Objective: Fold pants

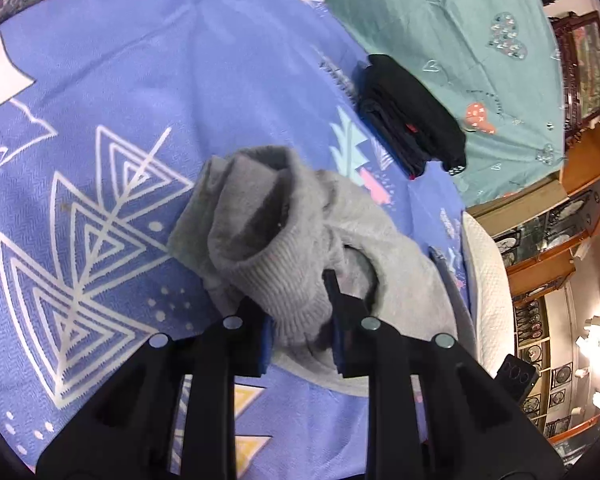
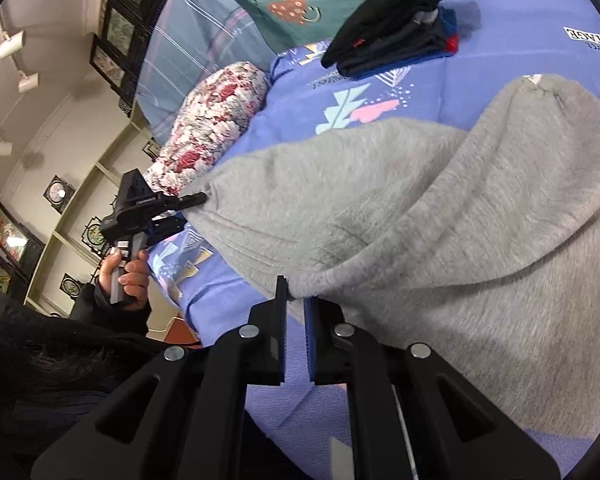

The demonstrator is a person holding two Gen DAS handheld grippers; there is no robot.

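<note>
Grey pants (image 2: 440,216) are spread over the blue patterned bedsheet (image 1: 100,92), near its edge. Left gripper (image 1: 300,320) is clamped on a ribbed cuff; right gripper (image 2: 294,300) is pinched shut on another hem. A dark folded stack (image 1: 412,116) lies near the teal sheet (image 1: 440,12).

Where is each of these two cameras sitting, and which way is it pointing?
Left wrist: rides the left gripper, looking down along its fingers at the grey pants it pinches on the blue bedsheet.
Right wrist: rides the right gripper, shut on the pants' edge; the person's left hand and dark sleeve show.
Shared: pants, bedsheet, the dark folded stack.
</note>
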